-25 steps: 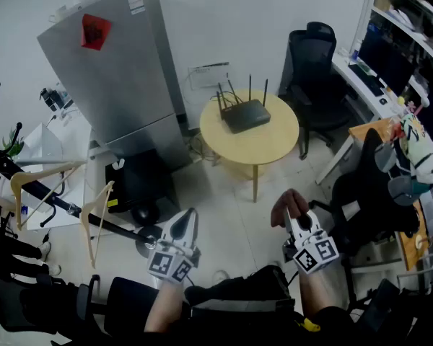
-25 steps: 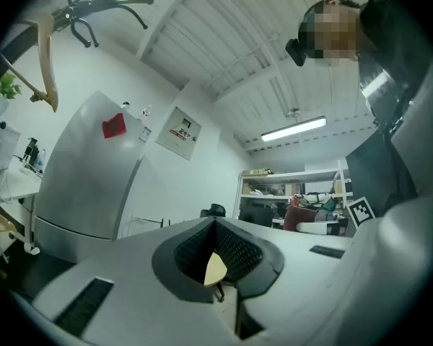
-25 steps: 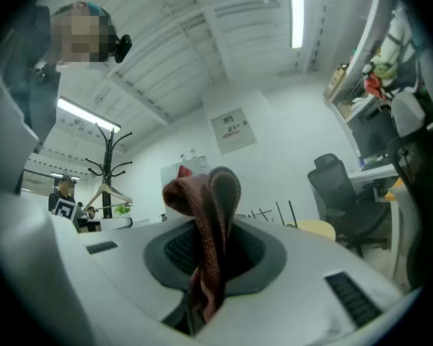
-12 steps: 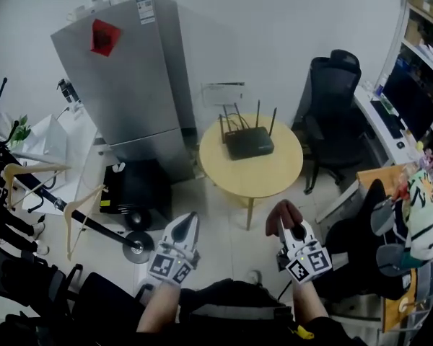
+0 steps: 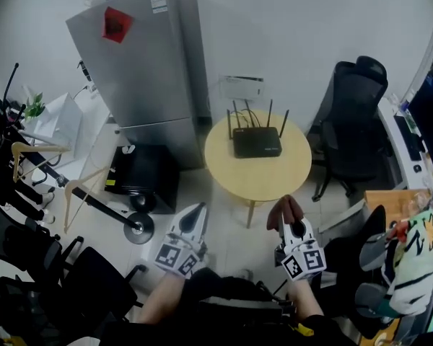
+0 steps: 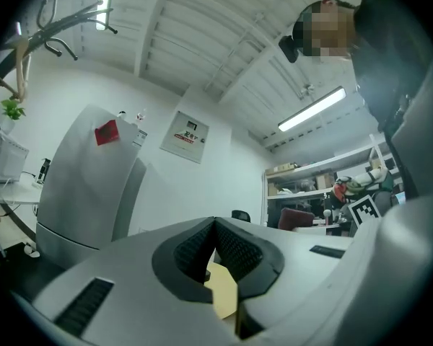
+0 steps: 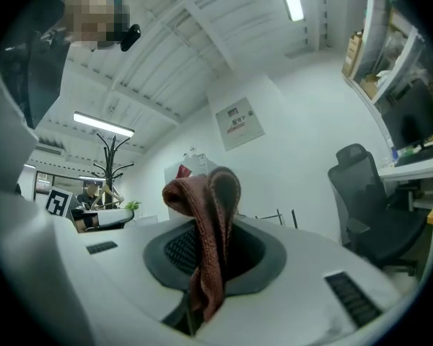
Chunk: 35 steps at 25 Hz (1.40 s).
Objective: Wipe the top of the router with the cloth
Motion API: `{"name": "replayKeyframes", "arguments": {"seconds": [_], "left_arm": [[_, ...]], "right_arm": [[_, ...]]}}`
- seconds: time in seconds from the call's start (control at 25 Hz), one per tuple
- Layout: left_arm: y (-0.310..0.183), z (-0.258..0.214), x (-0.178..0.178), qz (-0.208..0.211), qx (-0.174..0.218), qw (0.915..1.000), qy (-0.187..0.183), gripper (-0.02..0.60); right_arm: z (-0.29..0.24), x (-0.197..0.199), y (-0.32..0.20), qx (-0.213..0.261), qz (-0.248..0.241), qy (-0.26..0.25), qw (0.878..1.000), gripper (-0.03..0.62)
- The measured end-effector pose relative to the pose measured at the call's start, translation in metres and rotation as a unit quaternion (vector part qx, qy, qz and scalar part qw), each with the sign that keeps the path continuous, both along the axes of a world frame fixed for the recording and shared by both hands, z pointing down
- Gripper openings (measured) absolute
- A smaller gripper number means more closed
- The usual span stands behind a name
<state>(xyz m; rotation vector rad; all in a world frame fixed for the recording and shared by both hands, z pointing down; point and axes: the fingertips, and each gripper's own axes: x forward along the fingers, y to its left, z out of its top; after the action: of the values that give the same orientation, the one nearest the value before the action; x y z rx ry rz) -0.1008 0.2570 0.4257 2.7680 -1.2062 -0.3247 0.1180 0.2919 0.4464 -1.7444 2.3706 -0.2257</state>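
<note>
A black router (image 5: 257,141) with several upright antennas lies on the round yellow table (image 5: 260,175), toward its back edge. My right gripper (image 5: 286,218) is held short of the table's near edge, shut on a reddish-brown cloth (image 5: 285,210) that folds up out of the jaws (image 7: 206,222). My left gripper (image 5: 193,218) hangs over the floor to the left of the table, jaws shut with nothing in them (image 6: 215,254). A sliver of the yellow table (image 6: 222,294) shows between its jaw bases.
A grey fridge (image 5: 144,71) stands left of the table with a black box (image 5: 141,179) at its foot. A black office chair (image 5: 353,114) is right of the table, a desk (image 5: 411,132) beyond it. A coat rack (image 5: 94,204) lies on the floor at left.
The view has drifted so the table and router sit nearer the middle and closer. Both grippers keep their hold and spacing, now nearer the table's edge.
</note>
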Motion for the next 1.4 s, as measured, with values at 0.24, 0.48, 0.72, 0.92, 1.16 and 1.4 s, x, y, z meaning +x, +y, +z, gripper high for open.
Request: {"name": "replayKeyframes", "arguments": {"seconds": [0.24,0.48,0.72,0.92,1.16,1.4], "left_arm": [[-0.025,0.025,0.016,0.01,-0.039,0.9991,-0.012,-0.003],[-0.097,0.045,0.049,0.05,-0.043,0.9978,-0.013,-0.003],[-0.183,0.026,0.055,0.078,-0.011,0.9968,-0.01,-0.003],[-0.238,0.016,0.044,0.105,0.008,0.9943,-0.013,-0.003],[-0.29,0.015,0.026,0.085,0.005,0.9963,-0.003,-0.003],[-0.317,0.018,0.03,0.034,0.001,0.9994,0.007,-0.003]], "right_arm": [[0.021,0.017,-0.009,-0.024,0.01,-0.006,1.0,0.058],[0.025,0.03,-0.053,-0.046,0.009,0.024,0.999,0.058],[0.022,0.022,-0.137,-0.059,0.014,0.043,0.997,0.058],[0.024,0.004,-0.199,-0.066,0.015,0.064,0.996,0.058],[0.019,-0.011,-0.261,-0.074,0.001,0.079,0.994,0.06],[0.016,-0.007,-0.314,-0.072,-0.056,0.085,0.992,0.06]]}}
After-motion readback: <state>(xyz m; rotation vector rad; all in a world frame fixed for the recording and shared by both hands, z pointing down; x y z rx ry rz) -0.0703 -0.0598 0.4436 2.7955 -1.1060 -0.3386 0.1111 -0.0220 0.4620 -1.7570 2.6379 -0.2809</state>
